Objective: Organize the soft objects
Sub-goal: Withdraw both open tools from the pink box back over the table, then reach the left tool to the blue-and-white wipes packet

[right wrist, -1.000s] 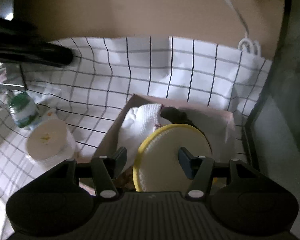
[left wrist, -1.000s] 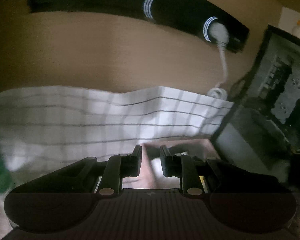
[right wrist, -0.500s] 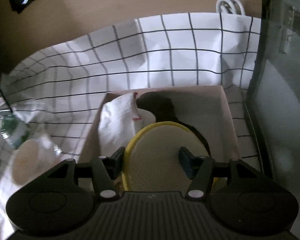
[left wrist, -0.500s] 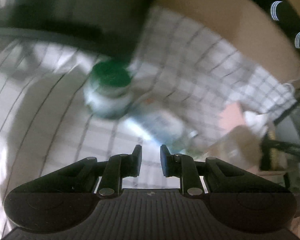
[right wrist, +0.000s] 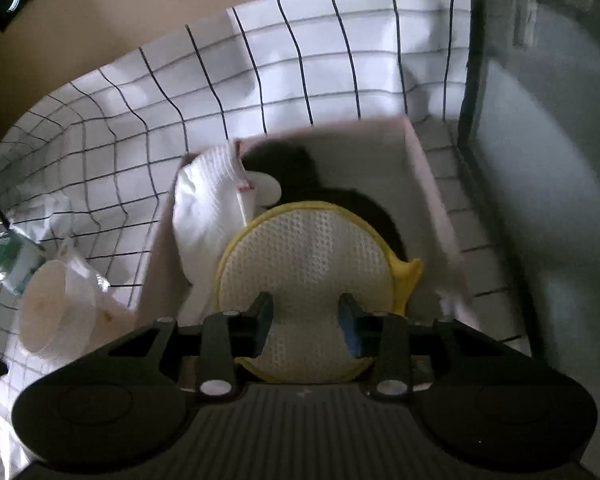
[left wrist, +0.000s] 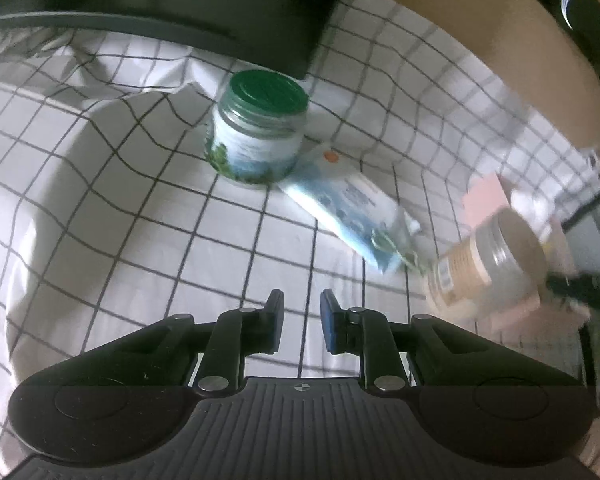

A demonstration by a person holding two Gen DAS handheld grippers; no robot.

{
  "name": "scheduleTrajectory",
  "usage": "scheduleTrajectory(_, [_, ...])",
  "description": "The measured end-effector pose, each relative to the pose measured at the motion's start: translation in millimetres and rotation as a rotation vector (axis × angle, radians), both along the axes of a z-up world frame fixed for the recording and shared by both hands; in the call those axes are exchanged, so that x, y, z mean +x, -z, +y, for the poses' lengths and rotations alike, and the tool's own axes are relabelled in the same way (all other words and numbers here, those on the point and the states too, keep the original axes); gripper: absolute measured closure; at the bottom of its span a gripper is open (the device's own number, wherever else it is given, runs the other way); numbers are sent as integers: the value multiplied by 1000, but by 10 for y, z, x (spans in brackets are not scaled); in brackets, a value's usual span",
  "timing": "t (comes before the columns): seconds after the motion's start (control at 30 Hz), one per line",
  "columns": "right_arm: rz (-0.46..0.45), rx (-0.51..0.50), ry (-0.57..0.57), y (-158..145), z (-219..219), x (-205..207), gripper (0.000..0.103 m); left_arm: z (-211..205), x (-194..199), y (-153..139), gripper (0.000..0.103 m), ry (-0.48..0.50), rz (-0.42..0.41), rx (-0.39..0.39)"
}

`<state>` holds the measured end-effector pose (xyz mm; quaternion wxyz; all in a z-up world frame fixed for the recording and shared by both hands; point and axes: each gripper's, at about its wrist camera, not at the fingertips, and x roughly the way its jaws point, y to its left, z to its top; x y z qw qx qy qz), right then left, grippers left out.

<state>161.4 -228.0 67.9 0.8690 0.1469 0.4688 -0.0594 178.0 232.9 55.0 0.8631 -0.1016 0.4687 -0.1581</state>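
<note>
In the right wrist view a pink box (right wrist: 428,176) holds a white knitted cloth (right wrist: 208,200) at its left and a round yellow-rimmed mesh sponge (right wrist: 308,264) in front. My right gripper (right wrist: 305,312) is open, its fingers just above the sponge, holding nothing. In the left wrist view my left gripper (left wrist: 301,320) hovers over the checked tablecloth (left wrist: 120,208), jaws narrowly apart and empty. A soft blue-white pack (left wrist: 352,212) lies ahead of it. The pink box (left wrist: 486,196) shows at the right.
A green-lidded jar (left wrist: 260,128) stands beyond the pack. A beige-lidded clear jar (left wrist: 496,260) lies on its side by the box; it also shows in the right wrist view (right wrist: 56,308). A dark object (left wrist: 180,0) looms behind. A glass-walled case (right wrist: 540,160) stands right of the box.
My left gripper swung away from the box to the left and now faces the jars and pack. My right gripper stayed open and moved closer over the yellow sponge in the box.
</note>
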Motion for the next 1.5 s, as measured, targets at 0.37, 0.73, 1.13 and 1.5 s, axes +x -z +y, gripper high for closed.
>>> scheduleTrajectory(0.37, [-175, -305, -199, -948, 883, -27, 31, 60, -156, 6, 81, 27, -42, 93])
scheduleTrajectory(0.73, [-8, -257, -498, -1051, 2159, 602, 30, 445, -285, 15, 81, -53, -54, 25])
scheduleTrajectory(1.13, [337, -397, -412, 90, 2617, 1887, 74, 1141, -744, 272, 81, -274, -22, -51])
scheduleTrajectory(1.5, [400, -389, -526, 356, 2965, 1762, 77, 1356, -823, 337, 81, -355, -19, -76])
